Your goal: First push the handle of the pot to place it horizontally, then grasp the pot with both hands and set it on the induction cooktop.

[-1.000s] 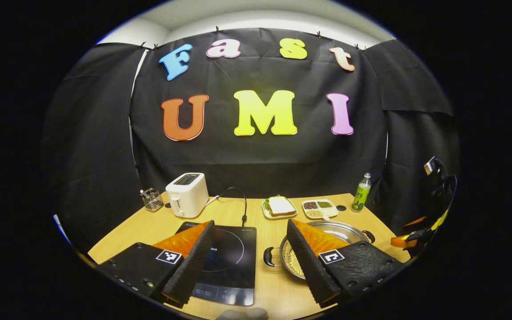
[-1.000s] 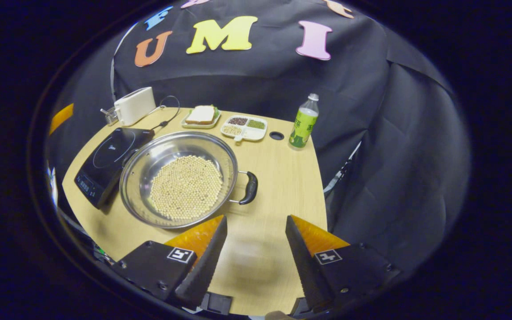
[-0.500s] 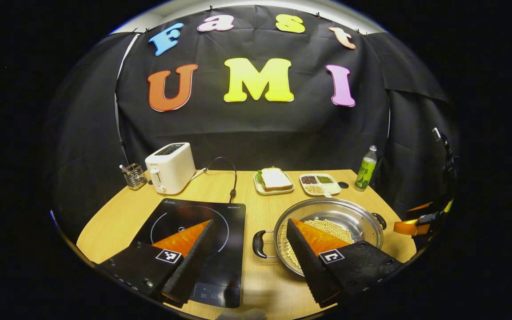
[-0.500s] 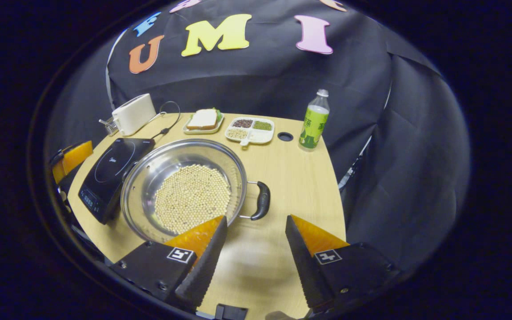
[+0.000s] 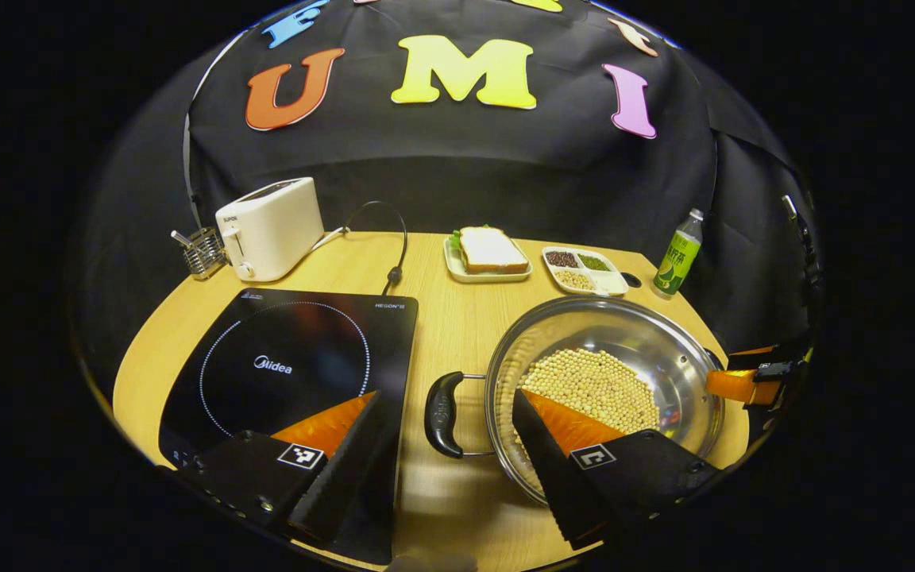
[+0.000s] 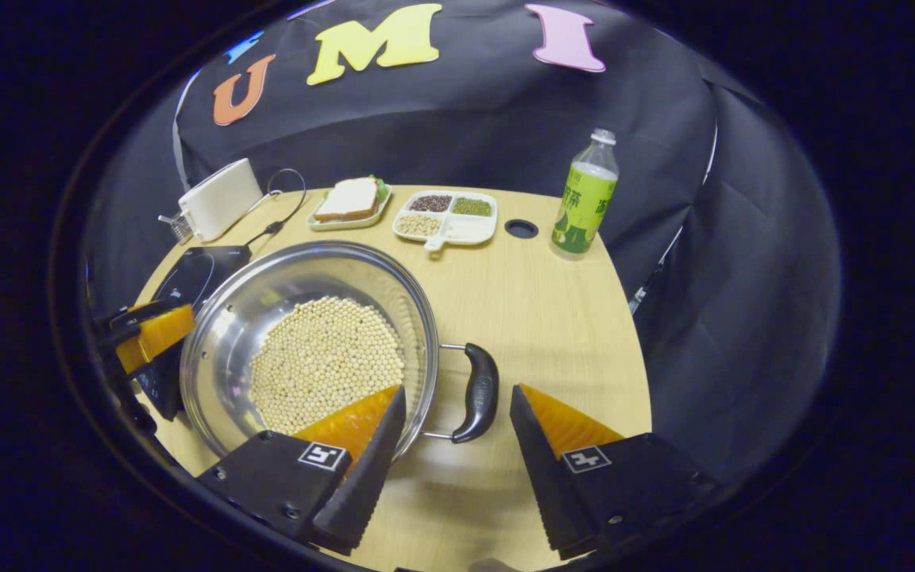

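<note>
Judging from how things lie, the first step looks done and the lift has not begun: the pot (image 5: 608, 389), a wide steel pan with a bed of pale beans in its bottom, sits on the desk (image 5: 457, 318) just right of the induction cooktop (image 5: 291, 365), not on it, and its two black handles point out to left and right, roughly level across the scene. In the left gripper view the left gripper (image 5: 445, 433) has its fingers spread wide, one over the cooktop's near right corner and the other over the pot's near rim, with the pot's left handle (image 5: 443, 413) in the gap between them and nothing pinched. In the right gripper view the right gripper (image 6: 457, 429) is likewise spread open, its left finger over the pot's near rim and its right finger over bare desk, with the right handle (image 6: 480, 392) lying in the gap, untouched as far as can be seen. What is left, then, is closing both grippers on the handles, raising the pot evenly so the beans do not slide, carrying it left and setting it inside the cooktop's ring. A toaster (image 5: 269, 228), a sandwich plate (image 5: 489, 256), a divided dish (image 5: 584, 270) and a green bottle (image 5: 678, 256) stand along the far edge, well apart from that path.
</note>
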`<state>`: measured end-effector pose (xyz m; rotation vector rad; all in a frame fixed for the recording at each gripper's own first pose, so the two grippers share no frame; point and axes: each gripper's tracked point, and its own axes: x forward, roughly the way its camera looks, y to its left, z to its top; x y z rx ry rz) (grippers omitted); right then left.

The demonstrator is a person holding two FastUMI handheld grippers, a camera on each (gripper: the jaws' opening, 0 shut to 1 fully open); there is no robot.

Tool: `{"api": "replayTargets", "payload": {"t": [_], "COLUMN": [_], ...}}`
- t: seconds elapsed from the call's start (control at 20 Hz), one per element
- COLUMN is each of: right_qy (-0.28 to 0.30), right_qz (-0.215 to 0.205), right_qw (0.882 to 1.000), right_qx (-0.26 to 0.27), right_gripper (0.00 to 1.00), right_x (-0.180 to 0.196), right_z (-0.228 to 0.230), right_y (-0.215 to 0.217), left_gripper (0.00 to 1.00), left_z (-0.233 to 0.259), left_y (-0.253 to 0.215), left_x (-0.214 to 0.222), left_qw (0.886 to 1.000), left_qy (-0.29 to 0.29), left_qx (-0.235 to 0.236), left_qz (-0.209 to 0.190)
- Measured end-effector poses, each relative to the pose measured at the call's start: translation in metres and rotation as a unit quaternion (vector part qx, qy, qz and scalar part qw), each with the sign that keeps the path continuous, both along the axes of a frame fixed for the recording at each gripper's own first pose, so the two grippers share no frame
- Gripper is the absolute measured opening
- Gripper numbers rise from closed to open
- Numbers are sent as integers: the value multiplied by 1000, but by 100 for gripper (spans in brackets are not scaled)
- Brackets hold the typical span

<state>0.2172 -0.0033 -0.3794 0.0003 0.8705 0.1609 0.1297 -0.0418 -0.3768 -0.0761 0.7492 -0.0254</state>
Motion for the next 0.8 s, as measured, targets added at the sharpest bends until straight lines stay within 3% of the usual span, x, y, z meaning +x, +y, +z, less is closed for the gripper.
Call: {"api": "replayTargets", "payload": {"t": [0.3, 0.35, 0.55, 0.65, 0.75, 0.8], "right_qy": [23, 30, 50, 56, 67, 72], "right_qz": [13, 14, 11, 8, 5, -2], "right_qw": [1000, 999, 999, 998, 998, 997], "right_qx": [3, 3, 6, 8, 5, 5], "right_gripper": [87, 85, 78, 74, 72, 69], "right_x": [10, 10, 10, 10, 9, 10], "right_z": [-17, -20, -25, -25, -26, -26], "right_y": [6, 6, 8, 8, 8, 7], "left_gripper": [97, 100, 98, 94, 84, 84], "left_z": [-26, -28, -33, -37, -41, -43], "left_y": [-14, -16, -23, -17, -10, -10], "left_x": [5, 5, 6, 7, 7, 7], "left_qw": [999, 999, 998, 998, 997, 997], "left_qy": [40, 45, 58, 63, 71, 77], "left_qx": [9, 8, 12, 18, 24, 25], "left_qz": [-11, -12, -8, 0, 7, 8]}}
